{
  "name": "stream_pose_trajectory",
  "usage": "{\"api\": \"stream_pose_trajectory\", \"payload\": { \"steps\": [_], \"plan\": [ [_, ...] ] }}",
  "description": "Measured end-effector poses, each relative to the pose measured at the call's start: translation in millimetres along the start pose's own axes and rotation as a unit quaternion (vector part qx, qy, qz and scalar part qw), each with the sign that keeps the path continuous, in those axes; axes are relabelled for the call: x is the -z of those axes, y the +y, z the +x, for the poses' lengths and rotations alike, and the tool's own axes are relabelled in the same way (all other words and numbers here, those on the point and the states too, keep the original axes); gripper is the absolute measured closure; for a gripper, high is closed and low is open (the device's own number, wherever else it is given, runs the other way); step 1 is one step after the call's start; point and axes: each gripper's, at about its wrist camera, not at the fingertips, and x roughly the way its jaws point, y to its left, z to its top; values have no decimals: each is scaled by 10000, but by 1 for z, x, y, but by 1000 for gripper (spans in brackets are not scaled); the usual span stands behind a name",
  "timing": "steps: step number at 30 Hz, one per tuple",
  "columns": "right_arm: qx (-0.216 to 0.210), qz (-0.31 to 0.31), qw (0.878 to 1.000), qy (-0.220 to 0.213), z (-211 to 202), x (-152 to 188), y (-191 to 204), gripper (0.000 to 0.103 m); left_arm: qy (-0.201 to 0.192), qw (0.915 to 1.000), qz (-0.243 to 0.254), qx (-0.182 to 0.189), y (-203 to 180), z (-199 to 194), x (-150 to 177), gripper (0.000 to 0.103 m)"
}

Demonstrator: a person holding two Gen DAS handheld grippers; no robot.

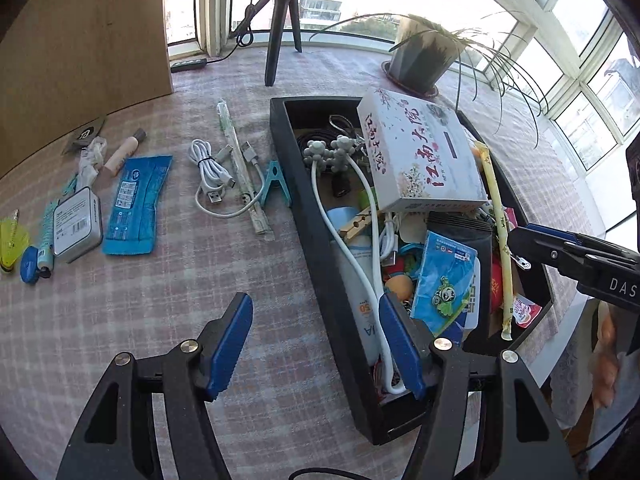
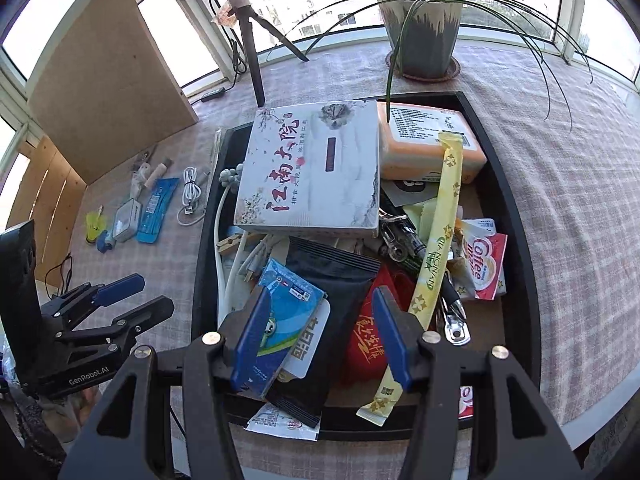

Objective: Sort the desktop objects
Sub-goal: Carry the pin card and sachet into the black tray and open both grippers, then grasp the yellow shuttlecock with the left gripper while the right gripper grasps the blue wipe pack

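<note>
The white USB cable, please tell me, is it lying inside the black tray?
No, the white USB cable lies coiled on the checked tablecloth, left of the black tray.

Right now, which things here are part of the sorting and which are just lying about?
Part of the job:
black tray
white box
yellow tea stick
blue packet, already laid out
white cable, already laid out
left gripper and right gripper, both open and empty

Just lying about:
potted plant
tripod
wooden board
</note>
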Motion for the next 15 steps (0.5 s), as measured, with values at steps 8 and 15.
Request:
{"api": "stream_pose_trajectory", "payload": {
  "steps": [8, 15],
  "plan": [
    [-166, -304, 9993, 146, 25, -12, 78, 51, -114, 9989, -384, -252, 92, -23, 0, 40],
    [-306, -402, 9980, 379, 54, -24, 148, 50, -124, 9975, -555, -421, 180, -39, 4, 40]
  ]
}}
